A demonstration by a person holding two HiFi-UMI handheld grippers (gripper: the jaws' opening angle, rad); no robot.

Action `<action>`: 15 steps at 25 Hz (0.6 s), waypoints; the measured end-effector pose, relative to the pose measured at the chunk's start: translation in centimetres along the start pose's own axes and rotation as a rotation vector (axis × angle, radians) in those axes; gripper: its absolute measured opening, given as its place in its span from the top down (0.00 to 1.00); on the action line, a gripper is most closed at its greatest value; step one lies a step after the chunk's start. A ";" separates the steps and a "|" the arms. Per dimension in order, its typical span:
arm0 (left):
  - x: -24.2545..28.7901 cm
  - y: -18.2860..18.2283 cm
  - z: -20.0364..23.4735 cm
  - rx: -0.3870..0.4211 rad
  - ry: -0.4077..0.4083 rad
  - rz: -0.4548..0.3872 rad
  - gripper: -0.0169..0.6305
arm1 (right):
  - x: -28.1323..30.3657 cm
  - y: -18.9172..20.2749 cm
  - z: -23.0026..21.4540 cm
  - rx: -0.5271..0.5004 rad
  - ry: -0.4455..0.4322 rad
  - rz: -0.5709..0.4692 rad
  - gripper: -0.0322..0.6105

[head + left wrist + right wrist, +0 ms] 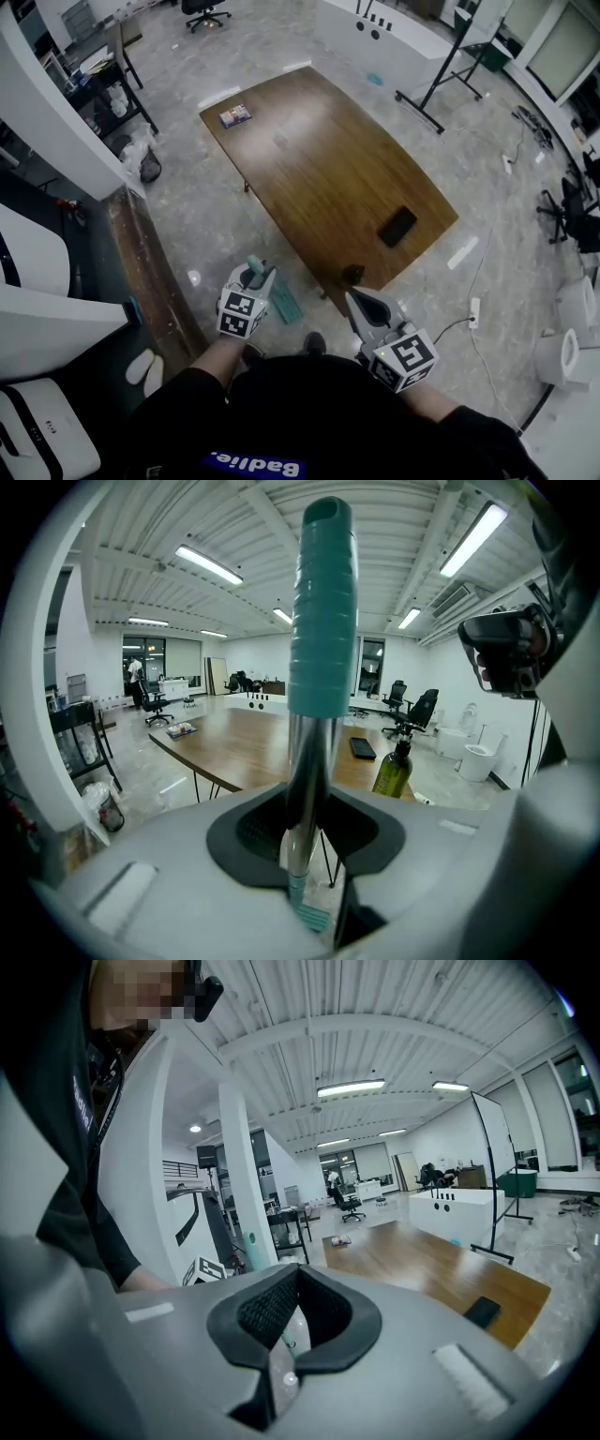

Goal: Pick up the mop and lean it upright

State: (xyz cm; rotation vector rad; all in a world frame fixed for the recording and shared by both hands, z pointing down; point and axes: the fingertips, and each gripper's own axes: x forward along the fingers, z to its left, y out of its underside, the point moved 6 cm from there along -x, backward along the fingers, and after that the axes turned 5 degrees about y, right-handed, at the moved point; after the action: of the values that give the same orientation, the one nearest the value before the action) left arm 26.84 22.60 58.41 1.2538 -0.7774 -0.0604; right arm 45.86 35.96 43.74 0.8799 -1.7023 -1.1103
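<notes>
While the left hand-held gripper [305, 841] clamps the mop [322, 621], the right hand-held gripper [277, 1346] is closed, empty.

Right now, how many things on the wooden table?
3: booklet at the far corner, flat black item near the right edge, green bottle at the near corner. Whole tabletop shows.

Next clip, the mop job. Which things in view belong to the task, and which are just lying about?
Part of the job: mop, pole clamped by the left gripper; teal mop head; right gripper, holding nothing.
Just lying about: wooden table; flat black device and small book on it; green bottle; office chair.
</notes>
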 end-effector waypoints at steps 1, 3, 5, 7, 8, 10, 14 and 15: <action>-0.6 -0.5 0.0 0.004 0.000 -0.015 0.79 | 0.3 -0.3 0.3 -0.006 -0.008 -0.008 0.94; -1.9 -2.0 -0.2 0.011 0.003 -0.052 0.79 | 0.9 -0.9 1.0 -0.010 -0.024 -0.023 0.94; -3.5 -3.8 -0.4 0.019 0.008 -0.096 0.79 | 1.4 -1.1 1.5 -0.010 -0.038 -0.028 0.94; -5.5 -5.9 -0.8 0.030 0.011 -0.140 0.80 | 1.7 -1.2 1.9 -0.003 -0.050 -0.026 0.94; -6.5 -7.1 -1.1 0.036 0.012 -0.162 0.80 | 1.8 -1.3 2.2 -0.002 -0.058 -0.028 0.94; -8.9 -9.3 -1.6 0.051 0.010 -0.213 0.80 | 2.2 -1.4 2.7 0.000 -0.074 -0.036 0.94; -13.2 -13.0 -2.3 0.075 0.000 -0.304 0.80 | 3.2 -1.5 3.6 -0.021 -0.112 -0.053 0.94; -14.1 -13.5 -2.4 0.076 -0.006 -0.321 0.80 | 3.4 -1.5 3.7 -0.024 -0.120 -0.056 0.94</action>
State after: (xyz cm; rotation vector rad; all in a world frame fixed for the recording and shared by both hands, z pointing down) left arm 22.53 26.16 39.51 1.4428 -0.5818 -0.2972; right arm 41.33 33.49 42.66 0.8658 -1.7674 -1.2397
